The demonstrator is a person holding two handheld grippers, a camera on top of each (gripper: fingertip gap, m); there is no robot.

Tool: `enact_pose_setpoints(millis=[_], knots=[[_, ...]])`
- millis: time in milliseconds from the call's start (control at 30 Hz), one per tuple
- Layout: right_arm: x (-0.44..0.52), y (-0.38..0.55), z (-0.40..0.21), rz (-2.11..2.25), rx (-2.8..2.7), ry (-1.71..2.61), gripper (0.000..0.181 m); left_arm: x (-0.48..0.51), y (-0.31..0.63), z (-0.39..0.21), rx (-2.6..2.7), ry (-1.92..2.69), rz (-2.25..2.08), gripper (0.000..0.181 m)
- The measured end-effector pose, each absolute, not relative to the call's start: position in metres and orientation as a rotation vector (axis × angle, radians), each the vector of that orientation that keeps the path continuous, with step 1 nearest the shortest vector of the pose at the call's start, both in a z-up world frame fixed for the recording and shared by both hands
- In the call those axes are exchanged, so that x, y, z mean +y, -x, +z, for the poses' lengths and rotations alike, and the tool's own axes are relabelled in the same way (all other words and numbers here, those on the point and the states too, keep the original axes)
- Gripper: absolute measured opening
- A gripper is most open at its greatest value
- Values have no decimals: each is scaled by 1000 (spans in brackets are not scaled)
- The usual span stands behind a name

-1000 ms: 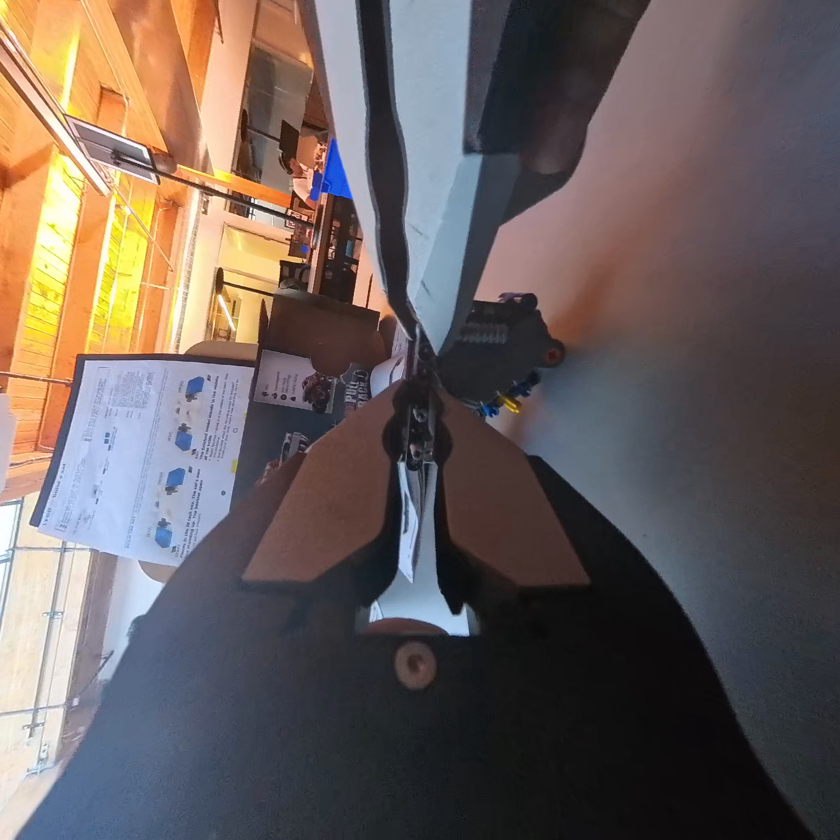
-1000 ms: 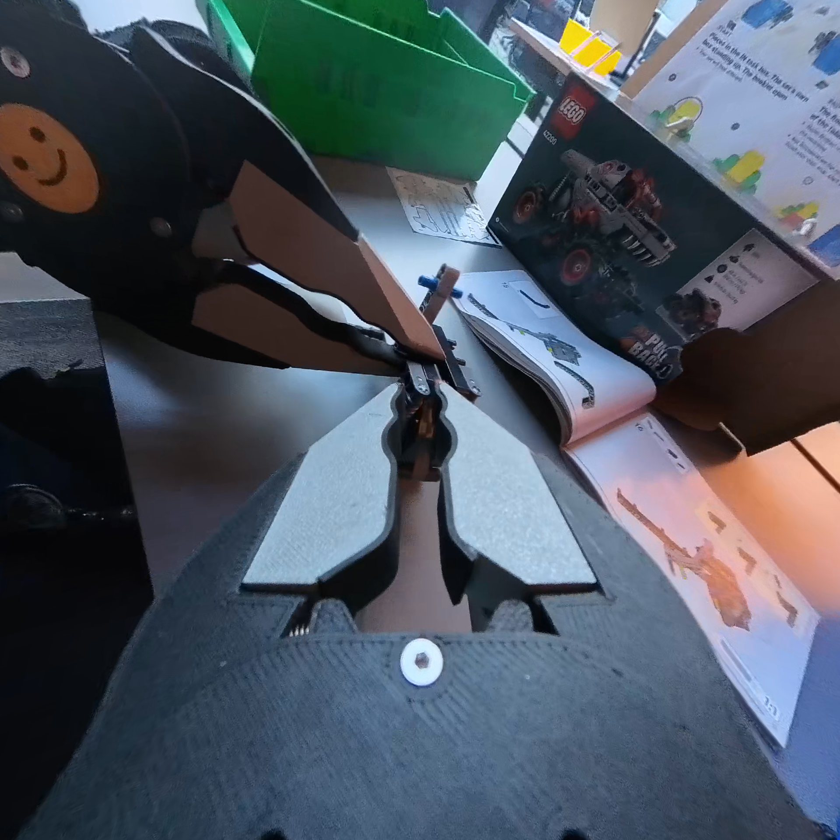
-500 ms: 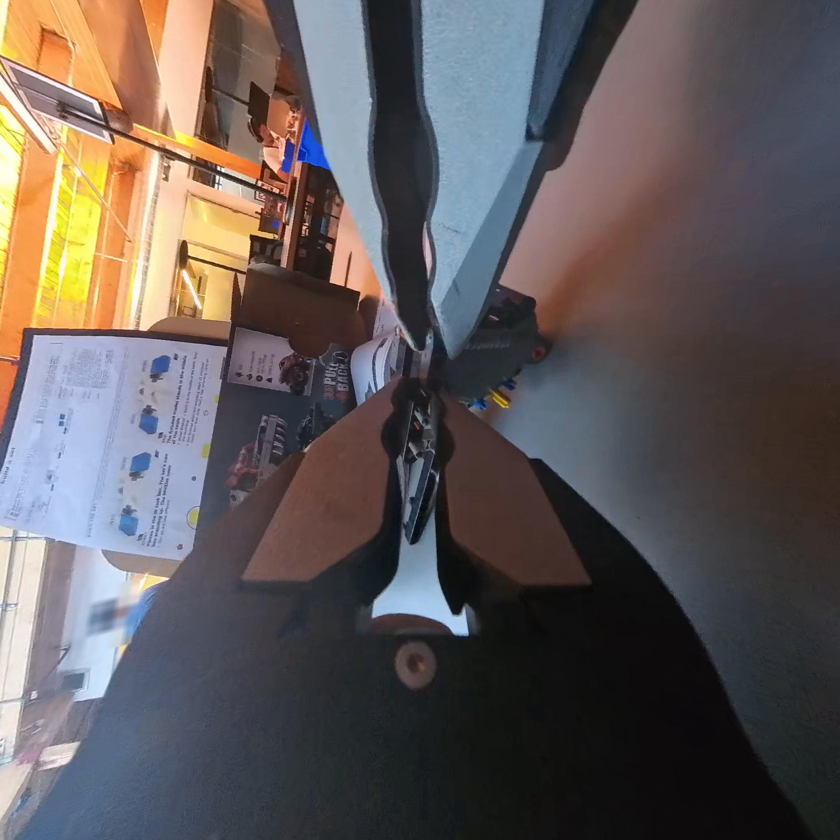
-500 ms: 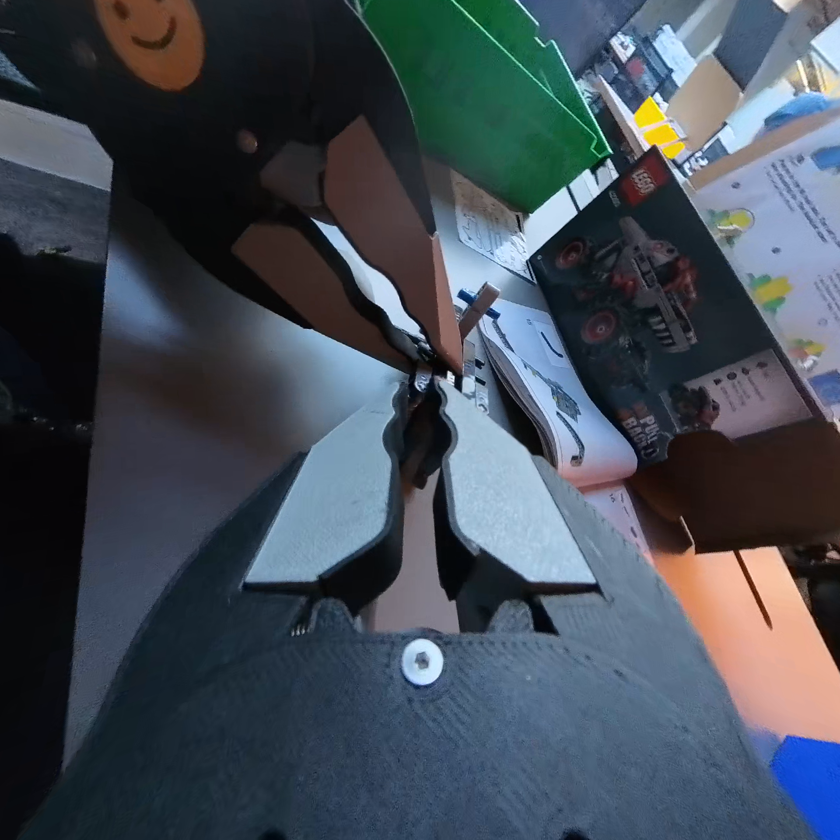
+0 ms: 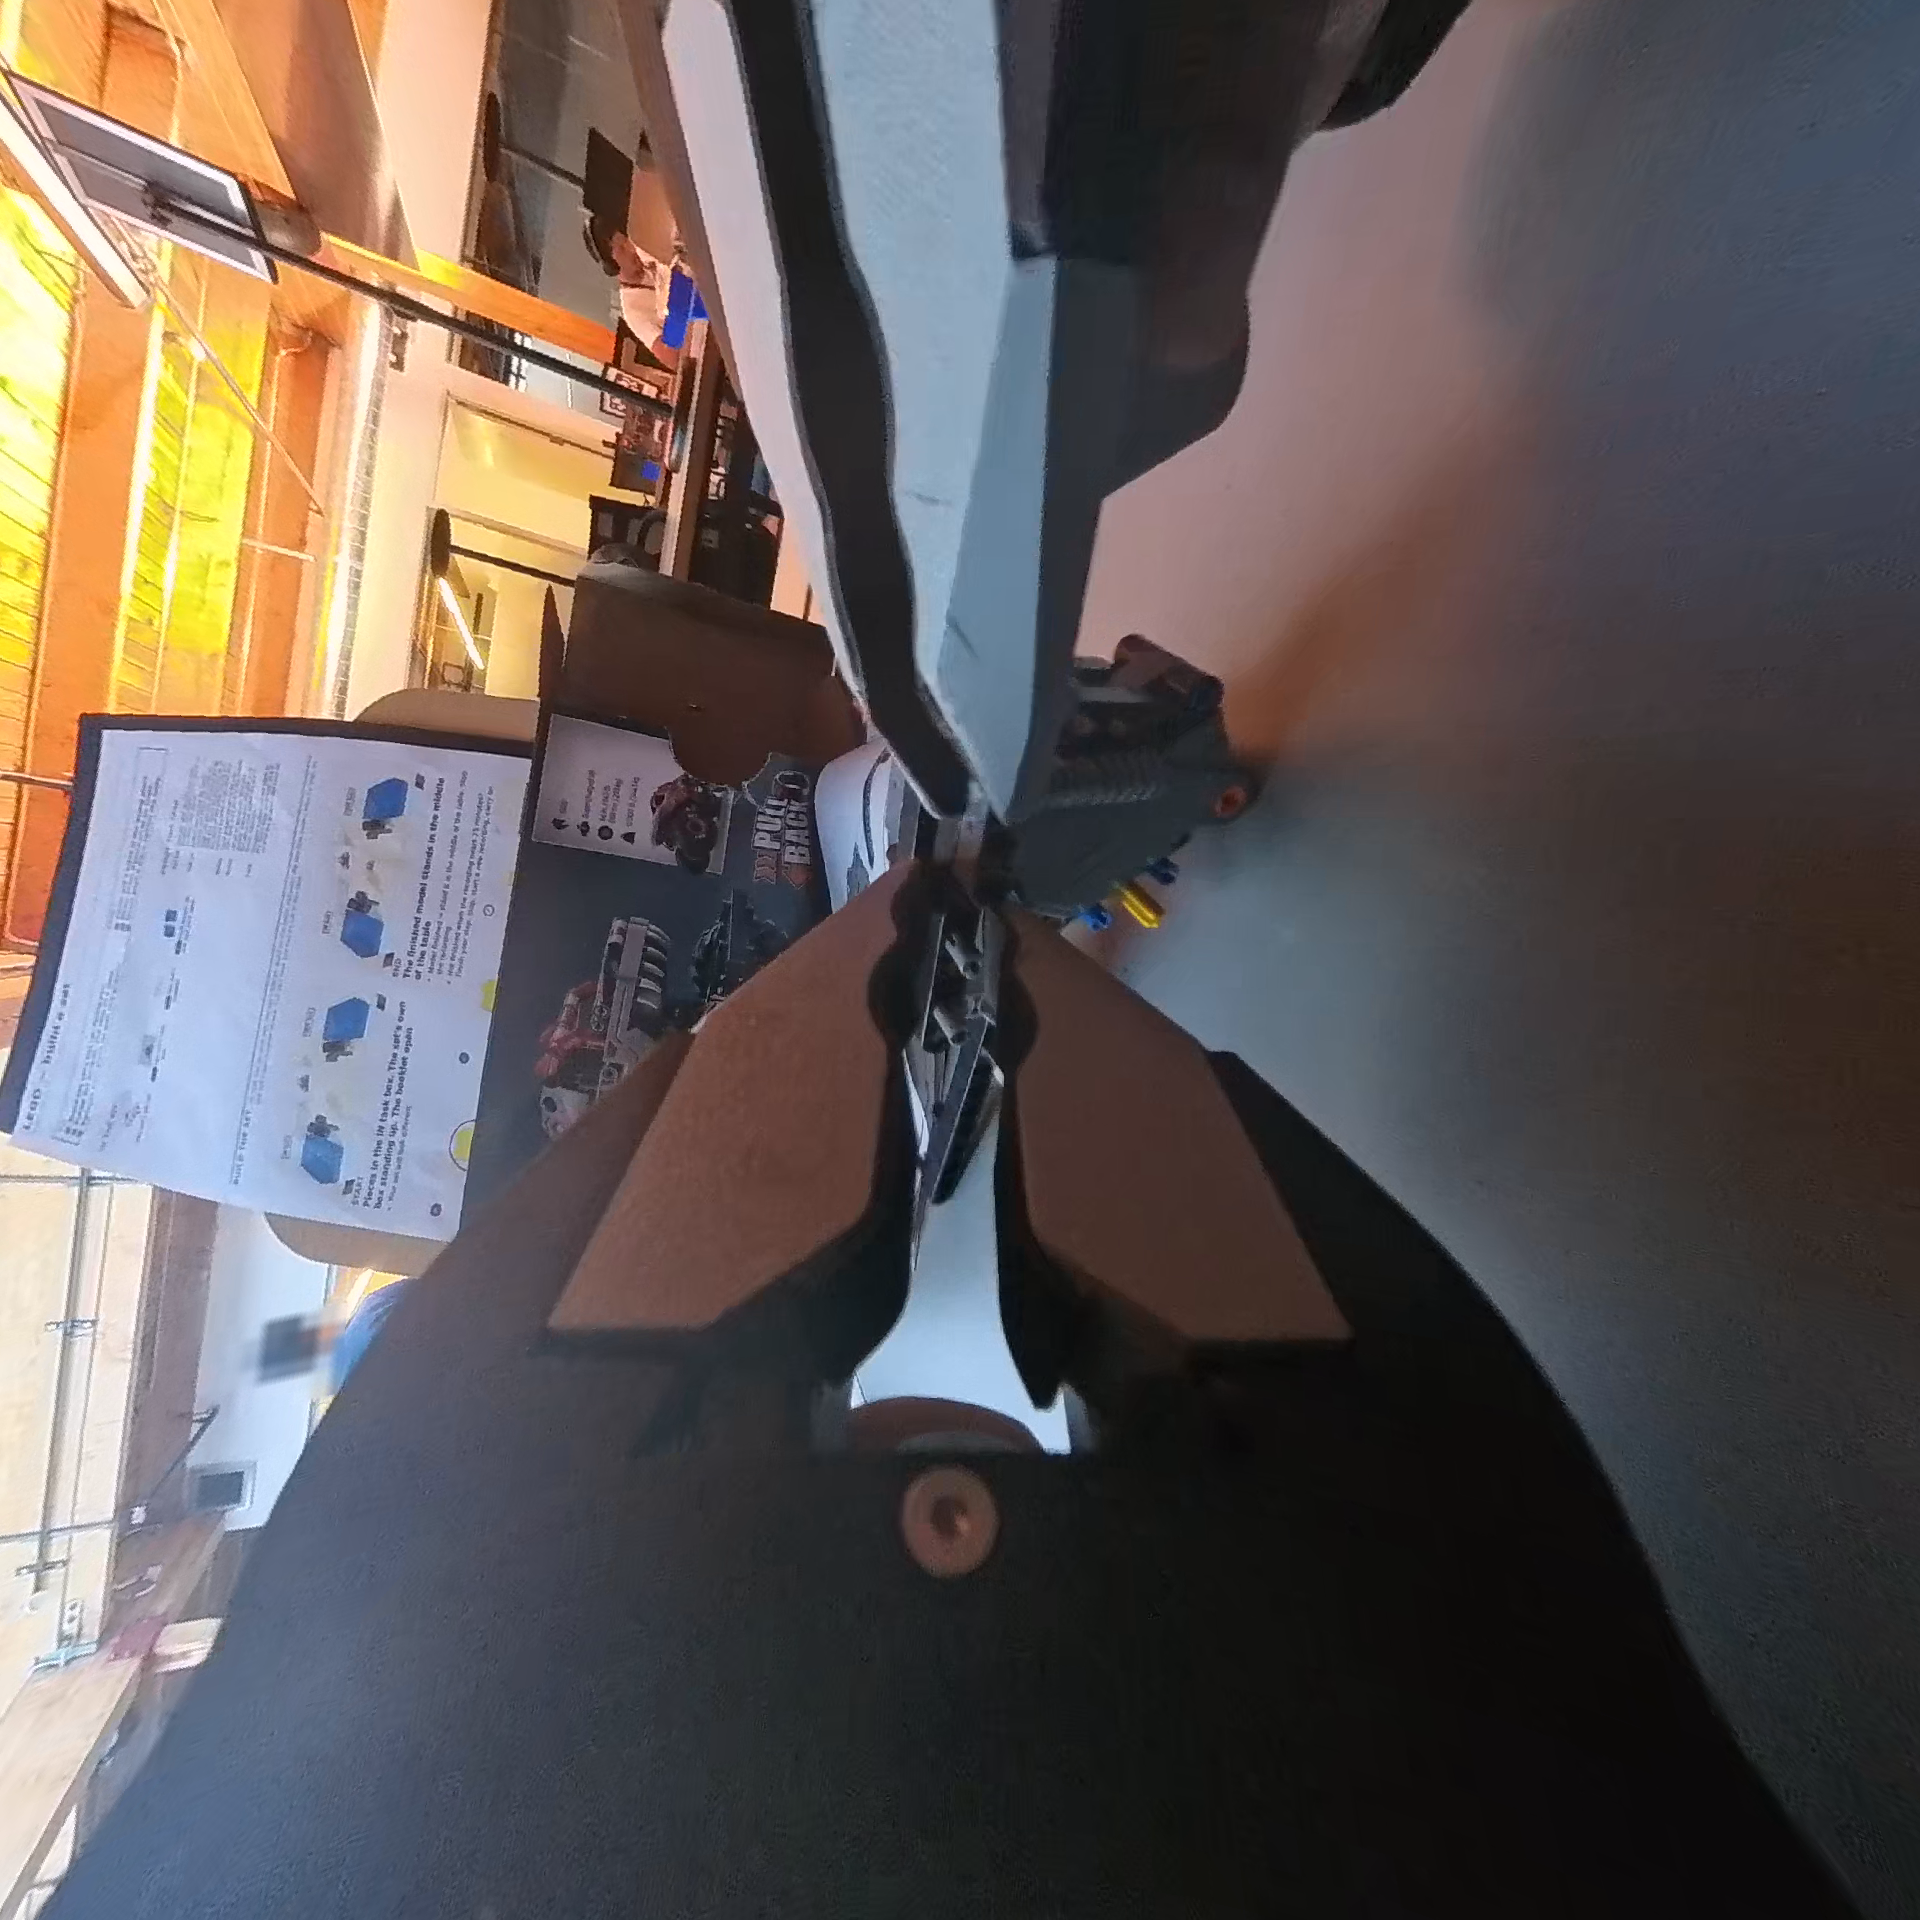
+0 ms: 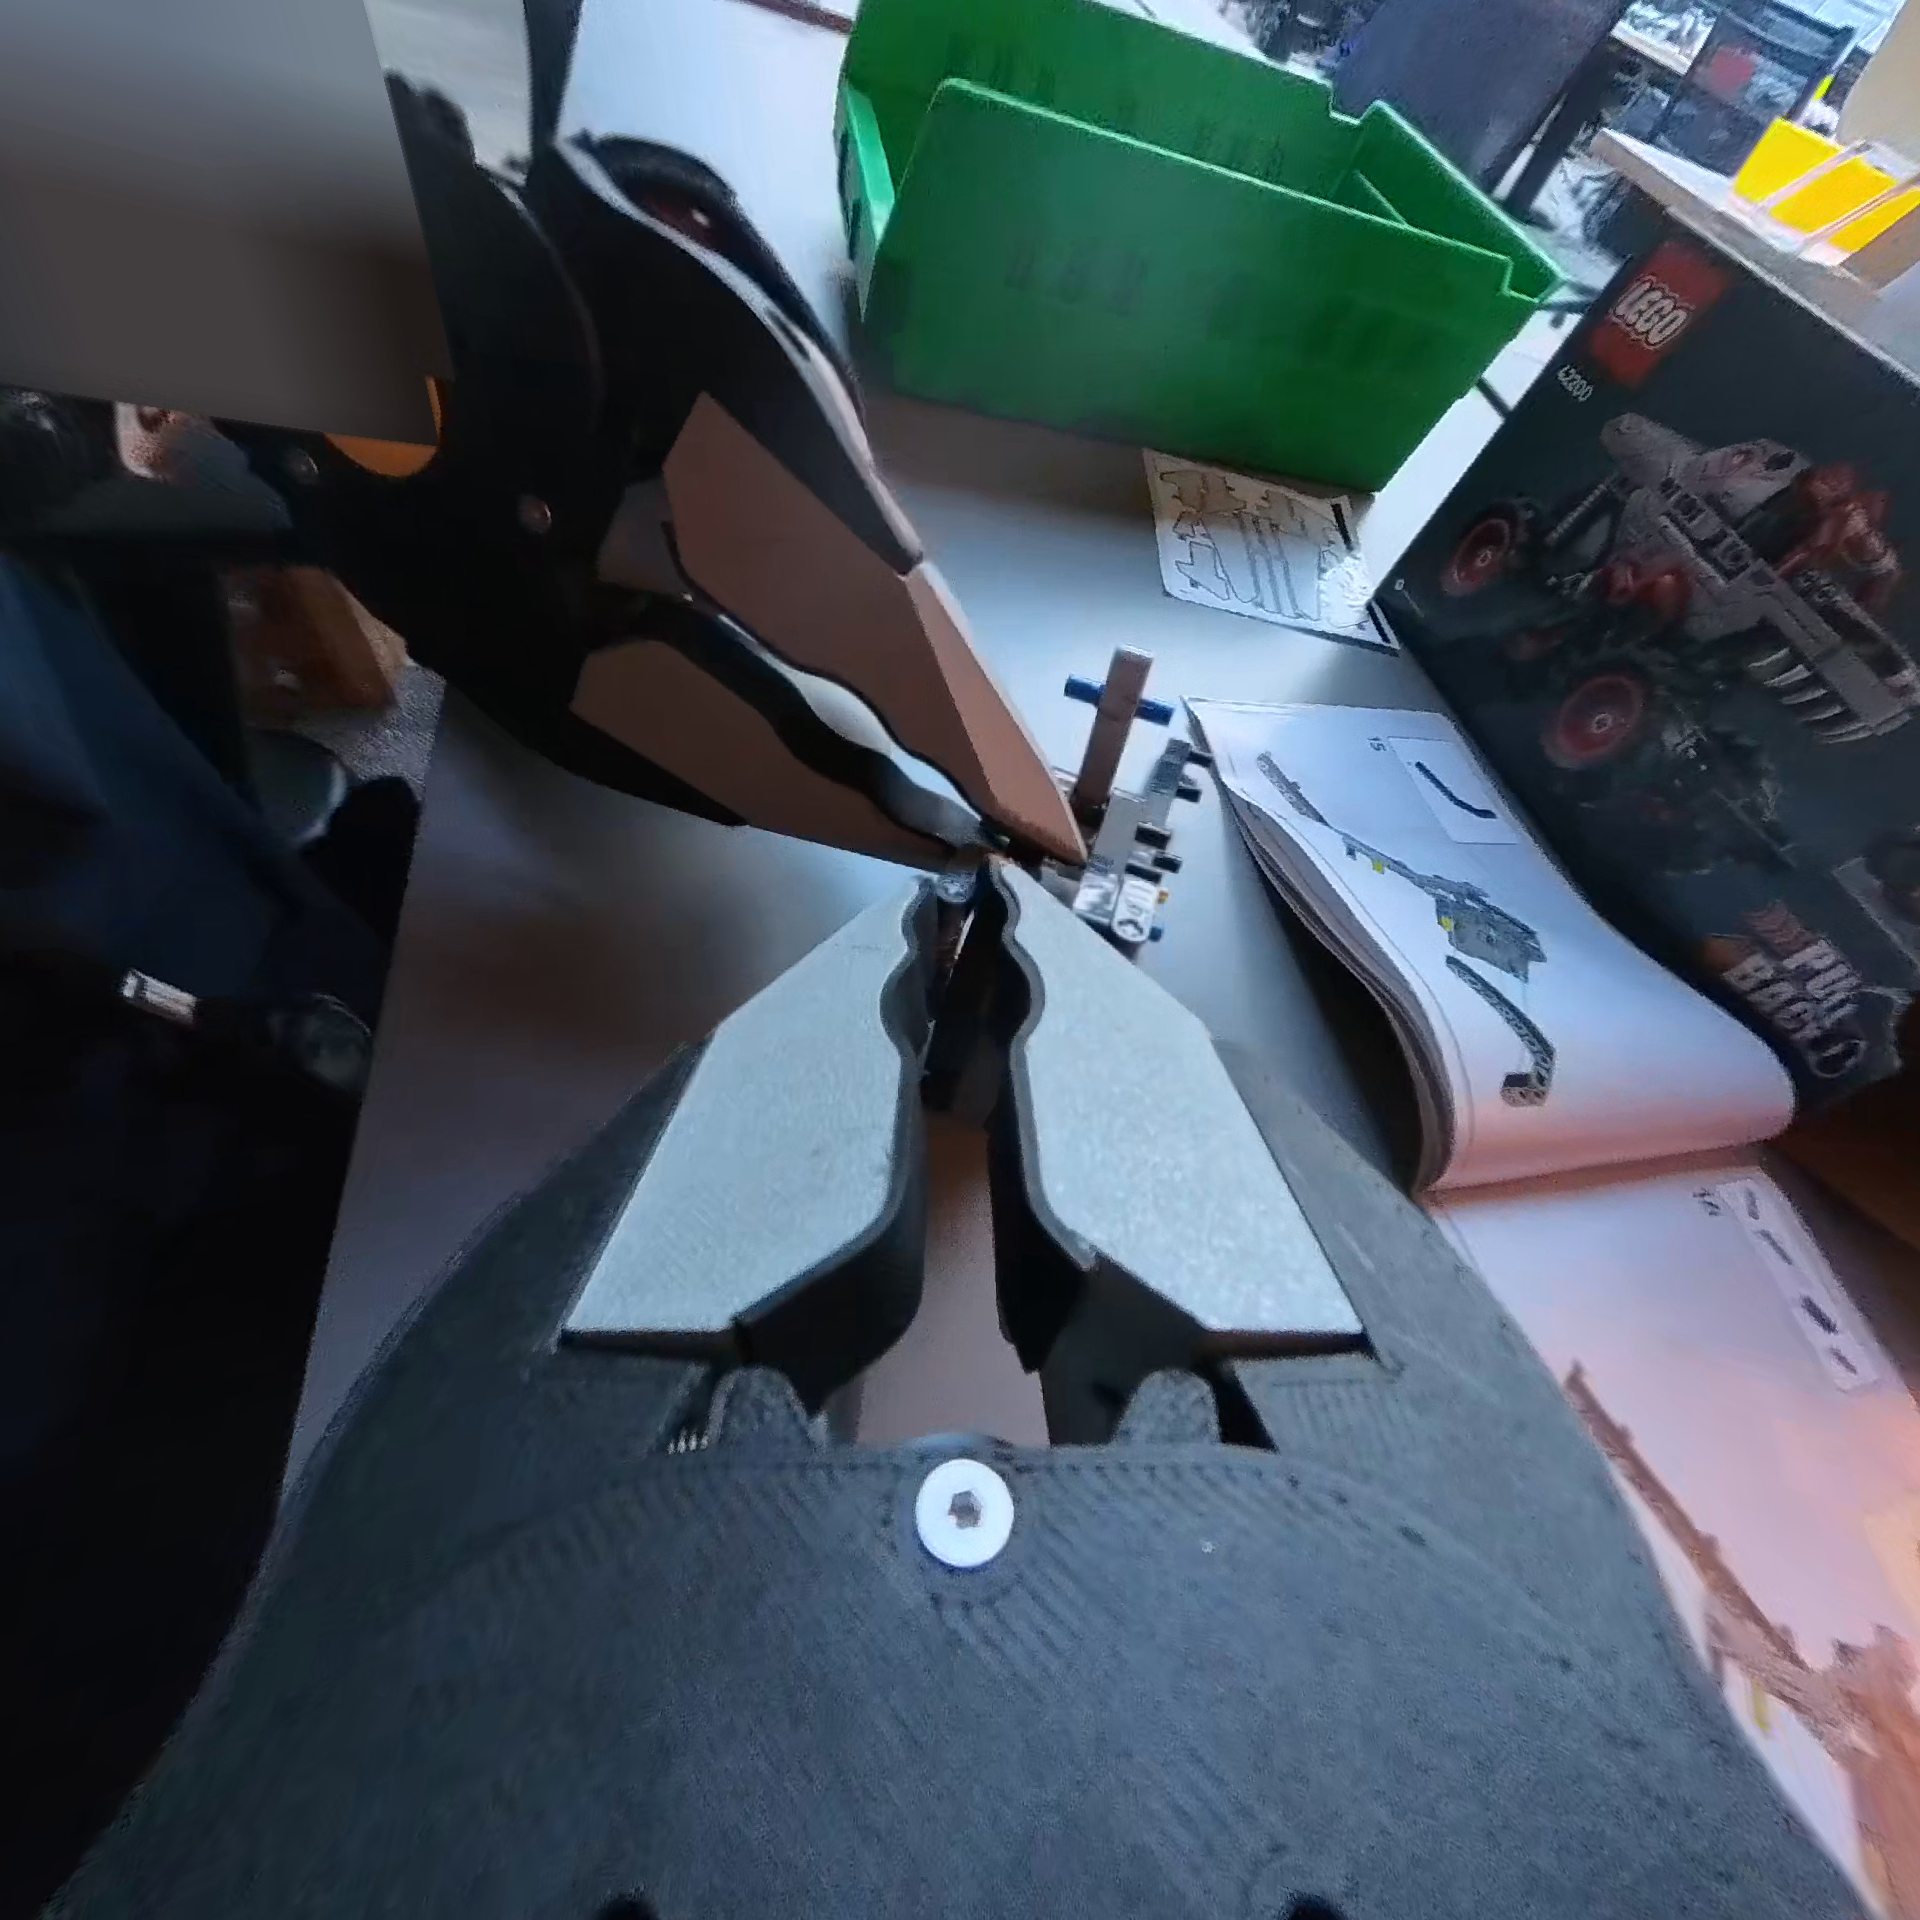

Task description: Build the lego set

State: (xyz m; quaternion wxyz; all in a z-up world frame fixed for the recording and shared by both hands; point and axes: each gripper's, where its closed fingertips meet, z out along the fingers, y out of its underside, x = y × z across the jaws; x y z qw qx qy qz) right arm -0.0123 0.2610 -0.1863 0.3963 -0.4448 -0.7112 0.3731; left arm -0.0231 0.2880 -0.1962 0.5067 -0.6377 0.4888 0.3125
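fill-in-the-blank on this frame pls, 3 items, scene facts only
1. The storage bin behind the sticker sheet is coloured ____.
2. The instruction booklet beside the set's box lies ____, pages showing.
3. The left tongs, with brown fingers, and the right tongs, with grey fingers, meet tip to tip on a small lego piece, both ____ on it.

Missing words: green; open; shut

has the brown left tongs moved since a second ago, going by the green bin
Yes. In the right wrist view the brown-padded left tongs now point down from nearer the green plastic bin, tilted more steeply than before.
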Motion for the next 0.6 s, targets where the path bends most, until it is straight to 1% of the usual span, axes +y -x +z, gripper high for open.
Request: enact_pose_setpoints(millis=[67, 100, 133, 167, 200, 233, 300, 367, 400, 433, 533, 567, 600], knots=[[261, 12, -186, 974, -1799, 1133, 5, 288, 23, -196, 1180, 1536, 745, 5], [255, 13, -188, 1012, -1823, 1128, 0, 288, 22, -196, 1179, 1535, 737, 5], [211, 11, -199, 1229, -1994, 1081, 0, 289, 13, -193, 1187, 1500, 685, 5], [180, 12, -211, 1180, -2148, 971, 0, 294, 16, -193, 1202, 1507, 733, 5], [182, 21, -230, 877, -2191, 879, 0, 297, 17, -192, 1187, 1518, 721, 5], [188, 25, -226, 754, -2160, 812, 0, 294, 15, -189, 1150, 1538, 639, 5], [211, 21, -188, 964, -1915, 902, 0, 290, 33, -186, 1114, 1530, 680, 5], [235, 14, -174, 1093, -1782, 1048, 0, 289, 32, -186, 1114, 1523, 677, 5], [239, 13, -171, 1099, -1747, 1061, 0, 289, 27, -186, 1125, 1505, 670, 5], [247, 12, -172, 1048, -1708, 1094, 4, 290, 23, -186, 1135, 1495, 666, 6], [259, 9, -174, 989, -1596, 1173, 19, 294, 24, -185, 1120, 1525, 642, 6], [264, 8, -175, 952, -1565, 1199, 21, 295, 25, -185, 1113, 1535, 641, 6], [269, 6, -173, 920, -1526, 1217, 18, 295, 26, -185, 1109, 1539, 641, 6]])
